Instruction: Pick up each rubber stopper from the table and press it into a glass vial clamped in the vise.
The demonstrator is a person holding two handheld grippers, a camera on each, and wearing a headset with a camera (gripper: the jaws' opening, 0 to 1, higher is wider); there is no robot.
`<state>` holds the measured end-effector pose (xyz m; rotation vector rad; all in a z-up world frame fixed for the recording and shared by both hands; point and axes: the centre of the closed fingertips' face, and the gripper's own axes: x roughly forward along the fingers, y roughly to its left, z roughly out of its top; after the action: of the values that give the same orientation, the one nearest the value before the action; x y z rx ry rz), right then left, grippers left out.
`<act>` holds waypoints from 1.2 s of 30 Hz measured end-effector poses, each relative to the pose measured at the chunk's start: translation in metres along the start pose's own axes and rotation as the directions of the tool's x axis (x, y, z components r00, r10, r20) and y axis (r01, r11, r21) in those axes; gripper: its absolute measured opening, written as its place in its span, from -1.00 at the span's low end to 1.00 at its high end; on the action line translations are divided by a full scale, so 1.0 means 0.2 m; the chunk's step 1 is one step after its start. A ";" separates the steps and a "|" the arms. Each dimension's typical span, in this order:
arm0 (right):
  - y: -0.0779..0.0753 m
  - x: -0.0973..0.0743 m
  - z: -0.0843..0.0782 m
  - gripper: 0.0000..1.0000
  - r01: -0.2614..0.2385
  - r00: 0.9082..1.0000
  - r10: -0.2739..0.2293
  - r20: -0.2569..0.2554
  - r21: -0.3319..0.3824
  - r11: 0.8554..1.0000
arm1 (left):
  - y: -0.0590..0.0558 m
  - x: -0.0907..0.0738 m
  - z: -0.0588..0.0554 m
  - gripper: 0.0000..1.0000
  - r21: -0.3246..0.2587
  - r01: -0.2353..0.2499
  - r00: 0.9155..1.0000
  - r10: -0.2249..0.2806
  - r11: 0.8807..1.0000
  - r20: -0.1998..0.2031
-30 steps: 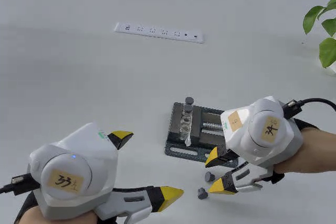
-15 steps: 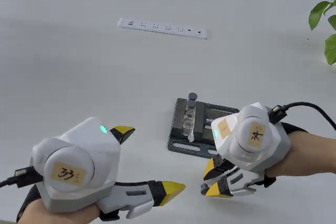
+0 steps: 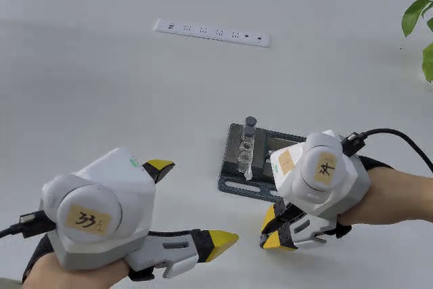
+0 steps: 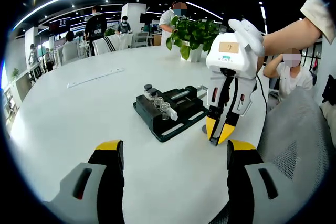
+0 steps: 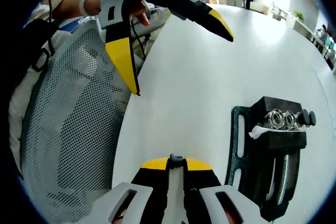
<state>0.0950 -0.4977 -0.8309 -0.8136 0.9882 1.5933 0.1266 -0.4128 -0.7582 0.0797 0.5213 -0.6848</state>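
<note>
Plain white round table (image 3: 101, 86), nothing fancy. A black vise (image 3: 235, 183) sat flat on it close to the near edge, and a long white power strip (image 3: 211, 32) lay well beyond it.

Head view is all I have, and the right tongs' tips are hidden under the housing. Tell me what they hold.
Observer: In the right gripper view, the right tongs are shut on a small dark stopper, pinched between the yellow tips.
Operator: Count the vials that need plugging.
Observer: The right gripper view looks into their mouths: two open vials in the vise, with two plugged vials beside them.
Operator: Give me the tongs' angle.
Observer: In the left gripper view, the right tongs point straight down at the table, just beside the vise's base.
</note>
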 end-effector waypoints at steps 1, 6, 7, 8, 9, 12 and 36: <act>0.00 0.00 0.00 -0.90 0.003 1.000 -0.003 0.005 0.028 1.000 | 0.00 0.00 0.00 0.57 0.000 0.004 1.000 -0.004 1.000 0.005; -0.03 -0.08 0.07 -0.90 -0.017 0.989 -0.014 0.150 0.201 0.979 | -0.02 0.00 0.03 0.51 0.016 0.027 0.999 -0.027 1.000 0.026; -0.04 -0.10 0.07 -0.90 -0.026 0.984 -0.016 0.175 0.235 0.972 | -0.04 0.00 0.05 0.51 0.022 0.041 0.998 -0.042 0.999 0.036; -0.06 -0.12 0.08 -0.90 -0.030 0.982 -0.022 0.190 0.267 0.963 | -0.04 0.00 0.06 0.49 0.025 0.052 0.998 -0.053 0.998 0.044; -0.04 -0.16 0.09 -0.90 -0.043 0.976 -0.021 0.215 0.289 0.956 | -0.05 -0.01 0.07 0.46 0.031 0.058 0.997 -0.060 0.998 0.049; -0.07 -0.23 0.13 -0.90 -0.086 0.954 -0.032 0.297 0.375 0.923 | -0.08 -0.02 0.12 0.43 0.055 0.078 0.993 -0.082 0.995 0.083; -0.06 -0.79 0.48 -0.91 -0.737 0.493 -0.142 0.858 0.498 0.457 | -0.29 -0.07 0.54 -0.36 0.257 0.173 0.933 -0.242 0.951 0.265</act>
<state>0.1403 -0.4760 -0.6523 0.9217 1.0370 1.2686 0.1290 -0.4755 -0.6518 0.1388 0.1617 -0.9479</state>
